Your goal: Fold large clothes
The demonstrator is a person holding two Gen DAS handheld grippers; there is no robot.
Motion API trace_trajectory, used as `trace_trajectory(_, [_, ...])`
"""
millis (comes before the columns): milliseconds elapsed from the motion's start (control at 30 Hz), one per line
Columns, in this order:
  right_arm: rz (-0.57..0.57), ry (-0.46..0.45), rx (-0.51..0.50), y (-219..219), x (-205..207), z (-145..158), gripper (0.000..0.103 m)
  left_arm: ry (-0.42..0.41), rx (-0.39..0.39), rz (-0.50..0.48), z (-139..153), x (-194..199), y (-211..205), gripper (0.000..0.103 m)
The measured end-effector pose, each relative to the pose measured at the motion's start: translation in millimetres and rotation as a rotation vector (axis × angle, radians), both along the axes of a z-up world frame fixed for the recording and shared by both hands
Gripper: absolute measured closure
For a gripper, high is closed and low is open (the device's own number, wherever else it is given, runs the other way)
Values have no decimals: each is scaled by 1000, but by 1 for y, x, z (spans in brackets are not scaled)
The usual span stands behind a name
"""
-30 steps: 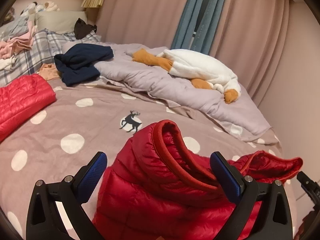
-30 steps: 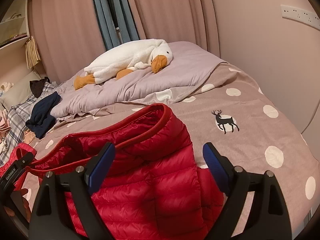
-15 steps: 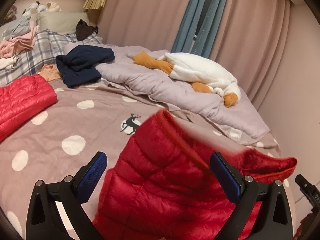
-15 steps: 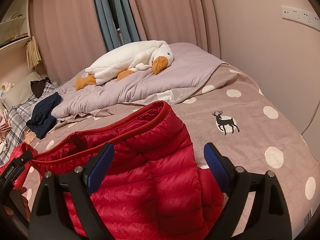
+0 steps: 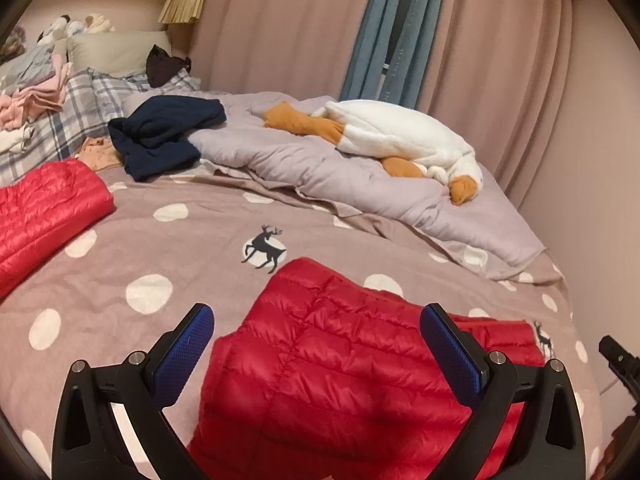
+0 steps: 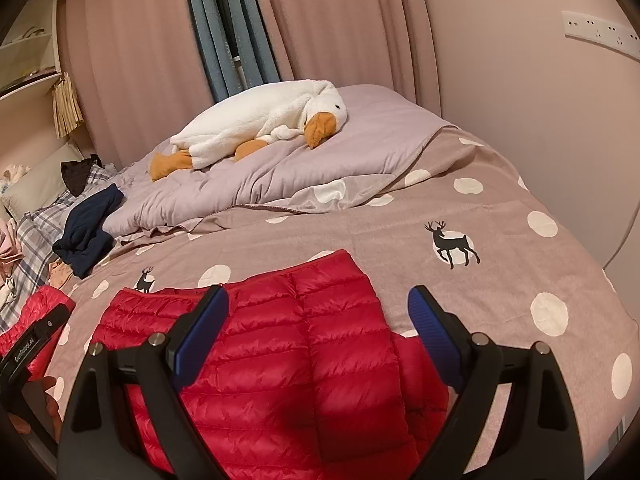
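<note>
Your red jacket [image 5: 340,364] has dropped flat; both grippers, left gripper [image 5: 318,360] and right gripper [image 6: 318,336], gape wide, empty; goose plush [image 6: 260,124] well beyond on polka-dot bed [image 5: 140,264]

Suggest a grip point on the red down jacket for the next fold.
Probably the far trimmed edge of the red down jacket, pinched by the right gripper from above and pulled toward you. The jacket lies flat; that thin edge lifts most easily. Both grippers, including the left gripper, are open above it.

Home bedroom: bed [image 5: 200,264], plush goose [image 5: 400,140], curtains [image 5: 300,28].
</note>
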State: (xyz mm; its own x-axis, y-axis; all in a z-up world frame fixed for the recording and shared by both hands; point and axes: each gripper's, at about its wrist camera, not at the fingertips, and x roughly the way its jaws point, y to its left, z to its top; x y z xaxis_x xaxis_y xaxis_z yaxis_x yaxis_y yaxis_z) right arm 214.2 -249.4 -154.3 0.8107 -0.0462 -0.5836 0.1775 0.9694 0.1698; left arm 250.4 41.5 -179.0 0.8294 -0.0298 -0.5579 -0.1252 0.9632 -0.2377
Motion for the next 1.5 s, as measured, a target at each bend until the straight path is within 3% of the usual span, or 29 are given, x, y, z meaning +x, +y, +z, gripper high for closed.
trace_trajectory(533, [11,23,-4,2,10,-13,8,43,33,-8,-19,15,-9,1])
trace_trajectory(767, [-2,91,0,-3,34,-47,8,132,15,-80,-60,36,-17,1])
trace_trajectory(900, [4,149,40,-10,51,-78,8,127,70,-73,-74,40,-23,1])
trace_trajectory(1067, [3,242,120,-18,66,-120,6,142,50,-70,-95,49,-24,1])
trace_trajectory(1233, [-2,227,151,-19,70,-134,0,100,64,-55,-103,51,-29,1])
trace_trajectory(1500, [-9,226,96,-14,77,-143,0,70,71,-45,-109,54,-30,1])
